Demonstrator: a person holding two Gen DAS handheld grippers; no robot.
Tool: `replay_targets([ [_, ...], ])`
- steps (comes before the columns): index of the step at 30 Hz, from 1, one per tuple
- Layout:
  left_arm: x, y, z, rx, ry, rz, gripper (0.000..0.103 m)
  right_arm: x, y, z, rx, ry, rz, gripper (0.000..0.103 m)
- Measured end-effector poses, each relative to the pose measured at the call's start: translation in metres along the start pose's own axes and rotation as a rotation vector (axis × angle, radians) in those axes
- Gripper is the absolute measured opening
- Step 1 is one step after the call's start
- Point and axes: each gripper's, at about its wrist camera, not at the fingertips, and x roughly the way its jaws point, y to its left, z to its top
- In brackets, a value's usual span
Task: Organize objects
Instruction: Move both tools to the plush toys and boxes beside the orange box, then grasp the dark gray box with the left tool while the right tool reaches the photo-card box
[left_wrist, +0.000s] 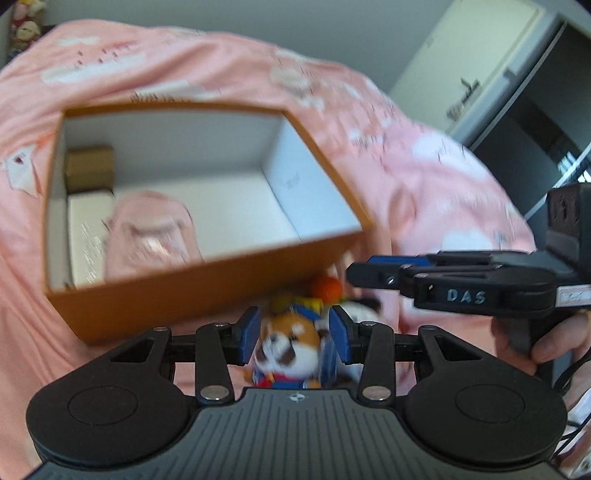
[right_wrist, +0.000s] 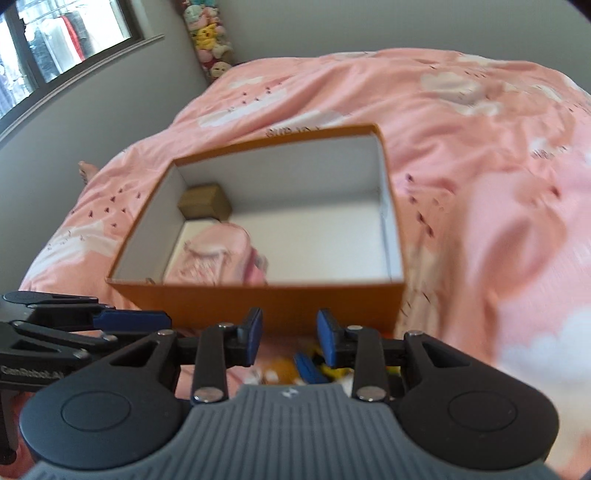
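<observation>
An orange box (left_wrist: 207, 291) (right_wrist: 258, 301), white inside, stands open on the pink bedcover (left_wrist: 424, 177). It holds a small brown carton (left_wrist: 90, 166) (right_wrist: 205, 201), a pink pouch (left_wrist: 147, 236) (right_wrist: 218, 254) and a flat white pack (left_wrist: 85, 240). My left gripper (left_wrist: 293, 336) (right_wrist: 166, 321) is shut on a blurred orange-and-white plush dog (left_wrist: 291, 347) in front of the box. Behind it lie an orange ball (left_wrist: 325, 288) and other small toys. My right gripper (right_wrist: 290, 332) (left_wrist: 354, 271) hangs open over these toys with nothing between its pads.
A hand (left_wrist: 554, 350) holds the right gripper at the right edge. A pale wardrobe (left_wrist: 498, 74) stands beyond the bed. A window (right_wrist: 55, 44), a column of plush toys (right_wrist: 210, 44) in the room's corner and a bare foot (right_wrist: 86, 171) on the bedcover show in the right wrist view.
</observation>
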Motion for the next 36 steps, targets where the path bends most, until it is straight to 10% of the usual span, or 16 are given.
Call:
replay_targets([
  [22,0.013,-0.048,-0.069,0.305,0.356,-0.039,0.048,-0.006,-0.003,-0.097,-0.025,0.329,0.093,0.035],
  [36,0.021,-0.049,-0.074,0.37,0.367,0.026,0.067,0.023,0.013,-0.104,-0.111,0.449,0.186,0.029],
])
